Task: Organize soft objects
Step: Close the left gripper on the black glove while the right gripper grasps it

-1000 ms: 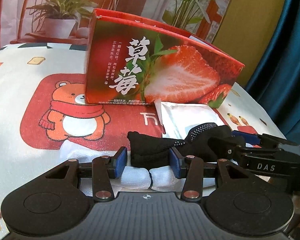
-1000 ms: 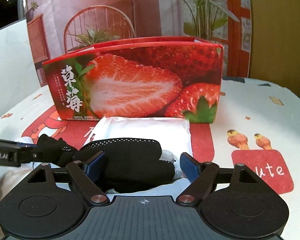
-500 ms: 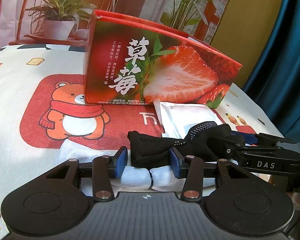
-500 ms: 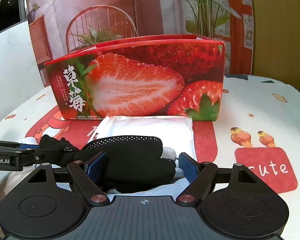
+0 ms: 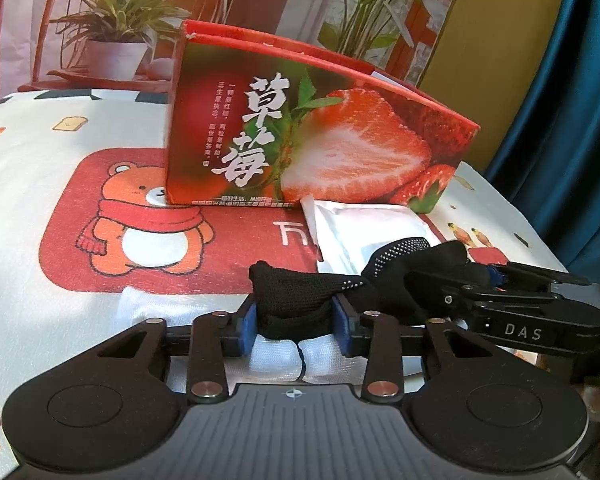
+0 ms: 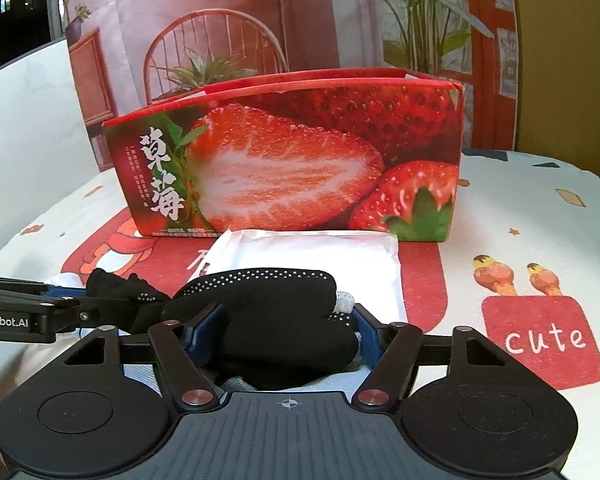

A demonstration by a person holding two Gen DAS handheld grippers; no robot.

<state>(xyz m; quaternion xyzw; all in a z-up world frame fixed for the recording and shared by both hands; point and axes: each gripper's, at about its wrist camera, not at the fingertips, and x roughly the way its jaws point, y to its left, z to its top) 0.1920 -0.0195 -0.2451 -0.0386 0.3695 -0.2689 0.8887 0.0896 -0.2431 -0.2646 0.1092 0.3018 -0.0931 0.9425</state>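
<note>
- Left wrist view: left gripper (image 5: 296, 324) pinching cuff of black glove (image 5: 300, 300) between blue pads, over white cloth (image 5: 324, 364); strawberry box (image 5: 300, 144) beyond fingertips.
- Right wrist view: right gripper (image 6: 284, 332) clamped narrow around glove's bulky end.

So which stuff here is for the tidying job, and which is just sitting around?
For the job:
black glove, pinched by both the left hand-held gripper and right hand-held gripper
white cloth
white pouch
strawberry box

Just there:
bear tablecloth
blue curtain
</note>
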